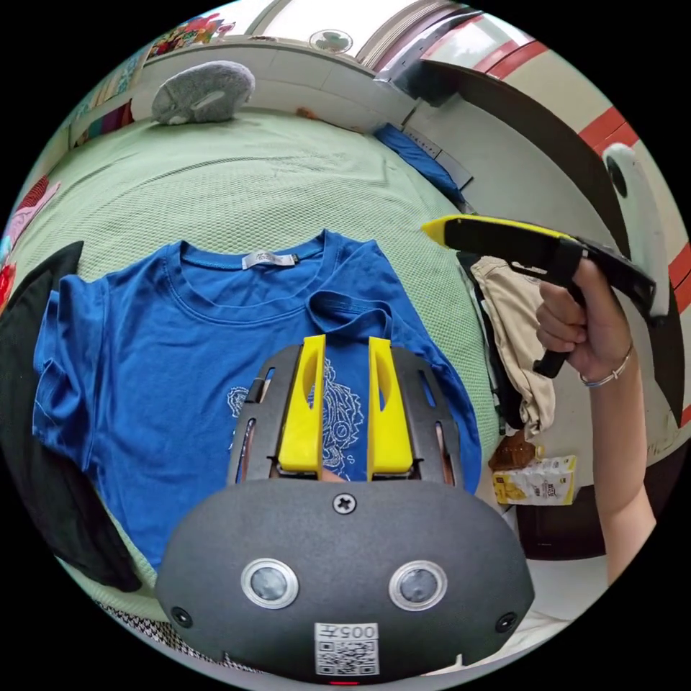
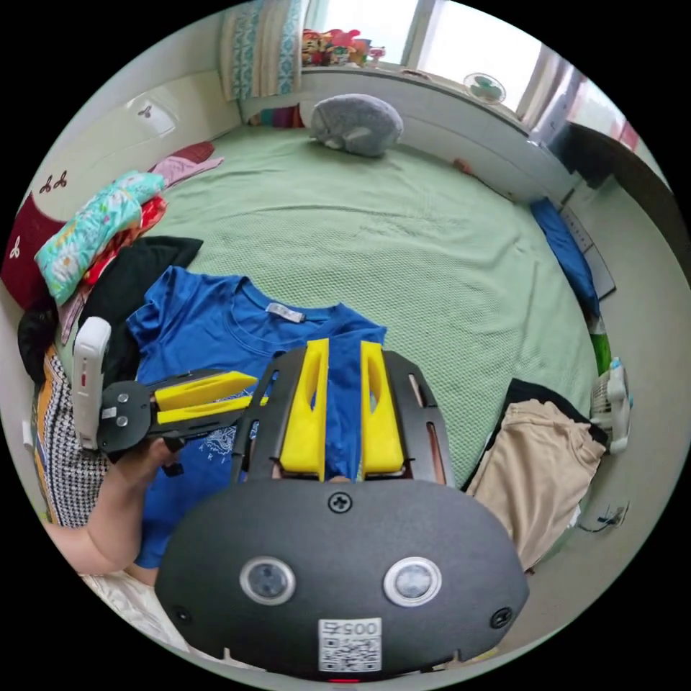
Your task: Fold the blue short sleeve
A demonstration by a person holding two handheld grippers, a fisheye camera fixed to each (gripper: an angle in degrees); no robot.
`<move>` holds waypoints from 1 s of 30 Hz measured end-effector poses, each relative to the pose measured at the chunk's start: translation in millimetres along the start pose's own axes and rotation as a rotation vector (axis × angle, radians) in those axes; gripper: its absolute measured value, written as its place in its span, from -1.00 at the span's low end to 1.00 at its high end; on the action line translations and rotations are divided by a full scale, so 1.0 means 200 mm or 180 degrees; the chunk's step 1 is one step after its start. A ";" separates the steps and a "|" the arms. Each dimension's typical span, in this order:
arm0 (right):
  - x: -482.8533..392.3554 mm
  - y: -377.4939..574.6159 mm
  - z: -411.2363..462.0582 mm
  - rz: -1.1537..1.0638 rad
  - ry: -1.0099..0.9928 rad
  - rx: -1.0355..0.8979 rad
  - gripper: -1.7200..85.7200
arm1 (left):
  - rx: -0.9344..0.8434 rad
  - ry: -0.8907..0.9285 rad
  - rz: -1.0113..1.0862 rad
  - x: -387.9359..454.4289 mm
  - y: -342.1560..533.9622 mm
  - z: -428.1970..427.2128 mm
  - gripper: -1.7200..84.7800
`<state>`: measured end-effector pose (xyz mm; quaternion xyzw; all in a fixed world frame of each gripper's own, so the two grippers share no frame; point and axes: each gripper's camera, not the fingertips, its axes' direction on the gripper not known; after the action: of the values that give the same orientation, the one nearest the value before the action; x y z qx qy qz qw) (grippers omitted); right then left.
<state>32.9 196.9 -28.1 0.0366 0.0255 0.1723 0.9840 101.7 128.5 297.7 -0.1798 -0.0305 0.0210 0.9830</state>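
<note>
A blue short-sleeve T-shirt (image 1: 165, 345) lies front side up on a green bedspread (image 1: 237, 180), collar away from the person, one sleeve already folded inward over the chest. In the left gripper view, the left gripper (image 1: 345, 345) hovers above the shirt's printed chest with its yellow jaws spread a little and nothing between them; the folded-in sleeve edge lies just beyond its tips. Off to its right side, the right gripper (image 1: 432, 230) is held in a hand (image 1: 583, 324) out past the shirt's edge, above a beige garment (image 1: 515, 317); seen edge-on there, its jaw state cannot be told from that view. In the right gripper view, the right gripper (image 2: 344, 353) shows a small gap between its jaws, empty, over the shirt's folded side. To its left, the left gripper (image 2: 248, 392) points across the shirt. A grey plush toy (image 2: 356, 126) sits at the far end of the bed, and black clothing (image 2: 137, 266) lies beside the shirt.
</note>
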 end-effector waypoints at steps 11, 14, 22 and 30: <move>-0.21 0.24 0.24 -0.0387 -0.0562 -0.0213 -0.75 | 0.0167 -0.0088 -0.0271 -0.19 -0.07 -0.02 -0.73; -0.33 0.31 0.23 -0.0560 -0.0183 -0.0024 -0.72 | 0.0161 -0.0172 -0.0320 -0.26 -0.11 0.01 -0.73; -0.46 0.40 0.29 -0.0636 0.0607 0.0194 -0.95 | -0.0006 -0.0215 -0.0387 -0.39 -0.20 0.06 -0.77; -0.54 0.62 0.14 -0.1465 0.0203 0.0634 -0.99 | 0.0029 0.0106 -0.0657 -0.58 -0.19 -0.04 -0.84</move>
<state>-108.7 273.7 13.9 0.1211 0.0810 -0.0586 0.9876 -11.4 84.9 297.9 -0.1716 -0.0325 -0.0833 0.9811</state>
